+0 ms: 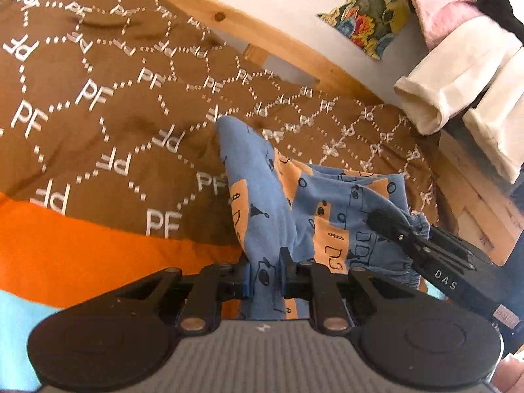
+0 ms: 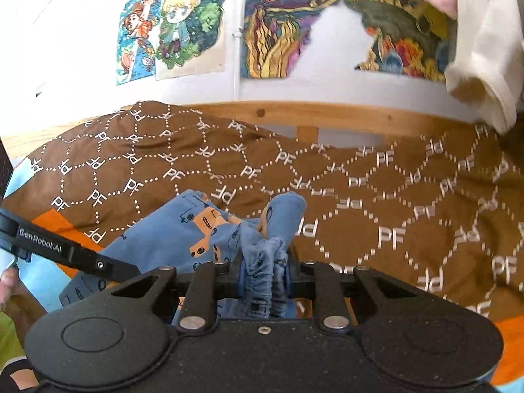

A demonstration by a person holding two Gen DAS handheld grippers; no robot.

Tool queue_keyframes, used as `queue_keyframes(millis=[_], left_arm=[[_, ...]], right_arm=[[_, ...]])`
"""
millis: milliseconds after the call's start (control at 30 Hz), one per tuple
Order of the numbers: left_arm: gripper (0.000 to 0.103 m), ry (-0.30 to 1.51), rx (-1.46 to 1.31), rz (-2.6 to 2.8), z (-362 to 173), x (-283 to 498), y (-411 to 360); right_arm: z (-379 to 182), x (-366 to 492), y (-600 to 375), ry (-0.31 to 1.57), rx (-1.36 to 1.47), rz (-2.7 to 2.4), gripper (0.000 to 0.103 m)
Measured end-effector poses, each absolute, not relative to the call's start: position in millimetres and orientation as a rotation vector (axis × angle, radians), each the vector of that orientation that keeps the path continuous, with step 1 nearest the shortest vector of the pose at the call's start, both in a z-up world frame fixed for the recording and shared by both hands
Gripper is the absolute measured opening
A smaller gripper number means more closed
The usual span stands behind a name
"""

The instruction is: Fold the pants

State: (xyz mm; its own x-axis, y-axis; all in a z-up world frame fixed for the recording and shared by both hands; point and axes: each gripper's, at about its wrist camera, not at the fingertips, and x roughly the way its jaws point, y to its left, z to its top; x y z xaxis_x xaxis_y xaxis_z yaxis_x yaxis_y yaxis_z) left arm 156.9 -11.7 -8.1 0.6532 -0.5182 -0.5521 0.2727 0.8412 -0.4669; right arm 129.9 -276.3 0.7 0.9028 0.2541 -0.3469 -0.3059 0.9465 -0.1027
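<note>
Gripping the small blue cotton pants with orange patches and dark line drawings [image 1: 262, 196] at two separate points keeps the garment lifted and spread for the fold. The left tool [image 1: 264, 281] is clamped on a gathered fold of plain blue fabric, probably a leg or side edge. The right tool [image 2: 263, 278] is clamped on the ruched elastic waistband; in the left wrist view it [image 1: 406, 232] enters from the right and meets the same bunched band.

The pants hang between the two tools, partly raised, with the lower part resting on the brown bedspread printed with white "PF" letters and dotted hexagons [image 1: 98, 98]. This bedspread lies on a wooden-framed bed [image 1: 294, 46] set against a white wall.

Condition of the garment: rumpled, not flat. One blue leg end [image 2: 288, 209] stands up in a rounded peak. Fabric is soft and thin, and it sags freely. Folding appears at an early stage; no clean crease is visible.
</note>
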Motion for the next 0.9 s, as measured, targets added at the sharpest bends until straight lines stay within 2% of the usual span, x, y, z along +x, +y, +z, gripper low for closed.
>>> queue_keyframes(millis=[400, 733, 833, 900], left_arm=[[0.018, 0.557, -0.311, -0.416, 29.9, 186.6, 3.0], [0.018, 0.691, -0.345, -0.289, -25.5, 229.5, 23.4], [0.024, 0.698, -0.358, -0.291, -30.2, 229.7, 26.8], [0.033, 0.706, -0.365, -0.278, -31.1, 231.5, 28.1]], right_arm=[[37.3, 173.8, -268.3, 0.256, -0.194, 0.307, 0.022], [3.0, 252.2, -235.7, 0.430, -0.262, 0.343, 0.022], [-8.8, 260.3, -236.1, 0.468, -0.284, 0.319, 0.028], [-12.7, 264.0, -244.6, 0.488, -0.248, 0.307, 0.038]])
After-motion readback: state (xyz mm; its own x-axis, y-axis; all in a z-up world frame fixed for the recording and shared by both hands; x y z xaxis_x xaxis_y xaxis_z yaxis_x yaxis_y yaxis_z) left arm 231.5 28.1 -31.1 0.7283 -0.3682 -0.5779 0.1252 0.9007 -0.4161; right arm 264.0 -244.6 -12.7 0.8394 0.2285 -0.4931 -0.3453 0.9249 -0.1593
